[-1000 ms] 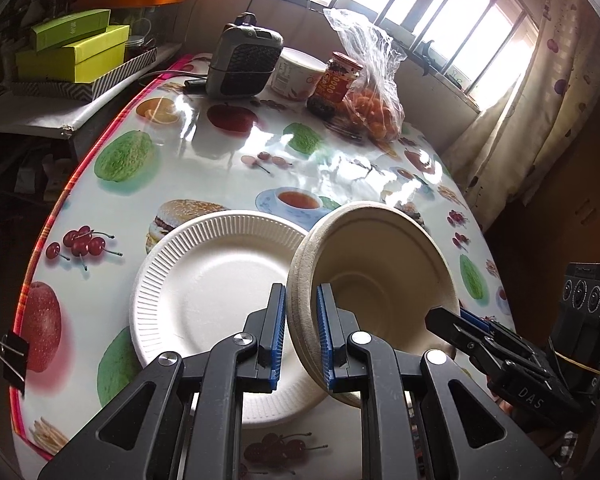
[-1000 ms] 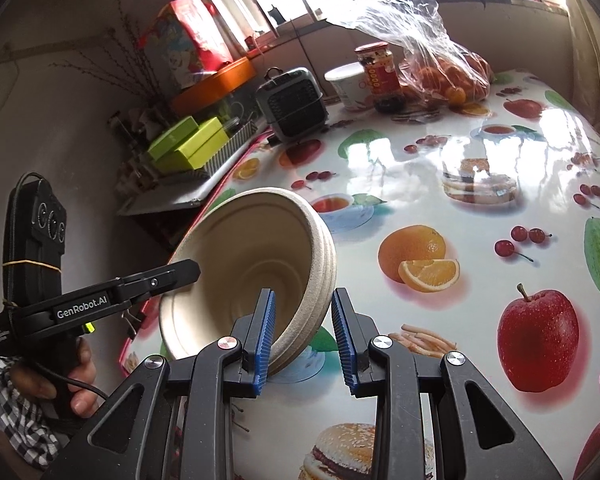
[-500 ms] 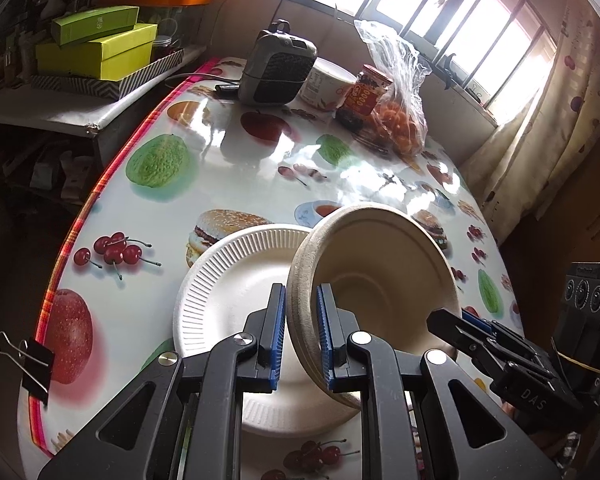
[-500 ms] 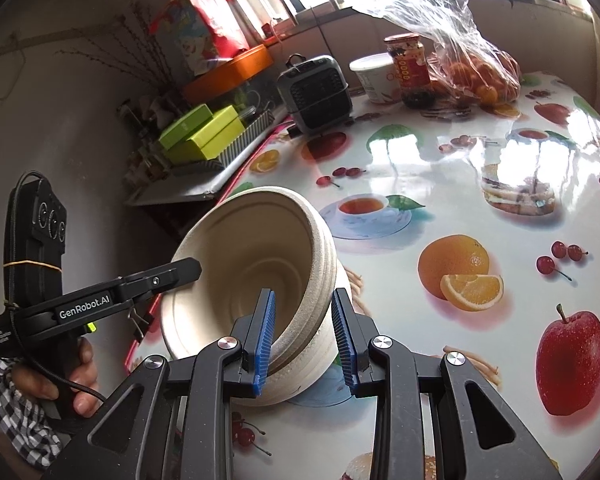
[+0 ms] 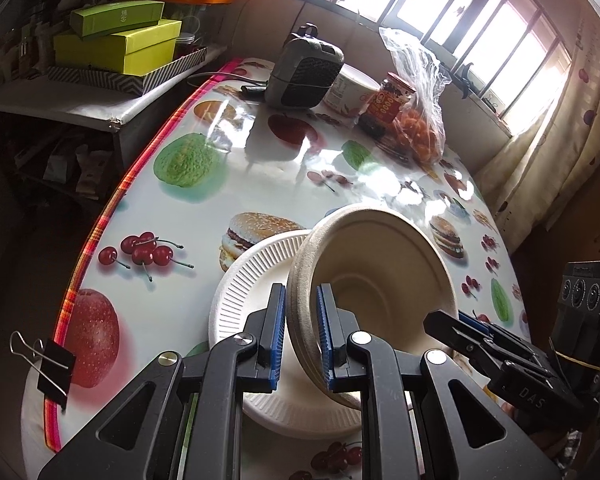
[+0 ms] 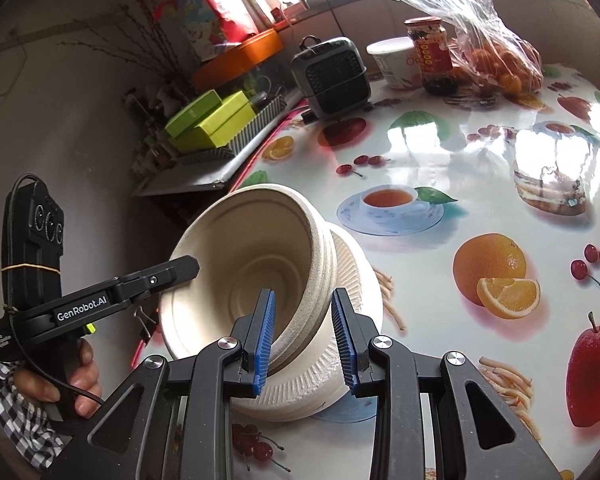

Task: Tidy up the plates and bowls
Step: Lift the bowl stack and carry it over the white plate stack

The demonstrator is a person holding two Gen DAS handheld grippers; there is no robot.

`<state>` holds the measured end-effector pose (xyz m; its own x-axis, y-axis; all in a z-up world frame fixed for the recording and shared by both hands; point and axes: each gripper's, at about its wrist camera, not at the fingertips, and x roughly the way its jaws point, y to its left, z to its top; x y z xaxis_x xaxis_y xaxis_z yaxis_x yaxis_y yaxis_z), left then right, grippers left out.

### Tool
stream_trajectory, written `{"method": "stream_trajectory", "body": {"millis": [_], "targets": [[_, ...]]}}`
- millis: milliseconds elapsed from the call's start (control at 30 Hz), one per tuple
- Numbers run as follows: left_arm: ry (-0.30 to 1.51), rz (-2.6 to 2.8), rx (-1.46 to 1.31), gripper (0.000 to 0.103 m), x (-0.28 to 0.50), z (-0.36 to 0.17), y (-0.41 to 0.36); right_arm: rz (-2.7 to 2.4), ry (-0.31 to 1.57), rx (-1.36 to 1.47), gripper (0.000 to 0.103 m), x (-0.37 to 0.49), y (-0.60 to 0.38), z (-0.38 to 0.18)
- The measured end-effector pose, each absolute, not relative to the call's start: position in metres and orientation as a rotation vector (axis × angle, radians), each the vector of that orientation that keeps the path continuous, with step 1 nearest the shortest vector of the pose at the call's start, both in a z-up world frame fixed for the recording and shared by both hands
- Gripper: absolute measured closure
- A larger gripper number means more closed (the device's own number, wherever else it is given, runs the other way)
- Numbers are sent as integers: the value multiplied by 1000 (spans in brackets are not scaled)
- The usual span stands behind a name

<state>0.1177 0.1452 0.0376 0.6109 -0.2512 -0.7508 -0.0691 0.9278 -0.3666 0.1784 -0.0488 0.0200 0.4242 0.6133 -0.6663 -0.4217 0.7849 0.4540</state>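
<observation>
Two grippers on one stack of bowls [image 5: 380, 280], and it hangs tilted over the ribbed paper plate [image 5: 248, 280] near the counter's [image 5: 260, 168] left edge. Working left to right.

My left gripper [image 5: 298, 334] is clamped narrow on the stack's left rim, blue pads tight on both faces of the wall. Stack mouth faces up and toward me, its lower edge at or just above the plate; I cannot tell whether they touch.

My right gripper [image 6: 304, 332] sits at the opposite rim. One pad is inside the bowls, the other outside with a visible gap to the wall, so I read it as loosely open around the rim, not gripping.

Risks, as I judge them:
- Whole load rides on the left pinch; thin pulp rim could flex and slip.
- Nested bowls may fan apart when tilted.
- Setting down on one edge could skid the light plate toward the counter edge and the binder clip [image 5: 48, 364].
- Closing the right gripper off-centre could twist the stack against the left hold.
</observation>
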Motion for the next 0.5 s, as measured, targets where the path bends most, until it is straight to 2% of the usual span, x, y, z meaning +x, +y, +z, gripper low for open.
{"method": "stream_trajectory", "body": {"millis": [500], "targets": [[940, -97, -402, 87, 123, 26, 151, 651, 949, 218, 74, 187, -43, 16]]}}
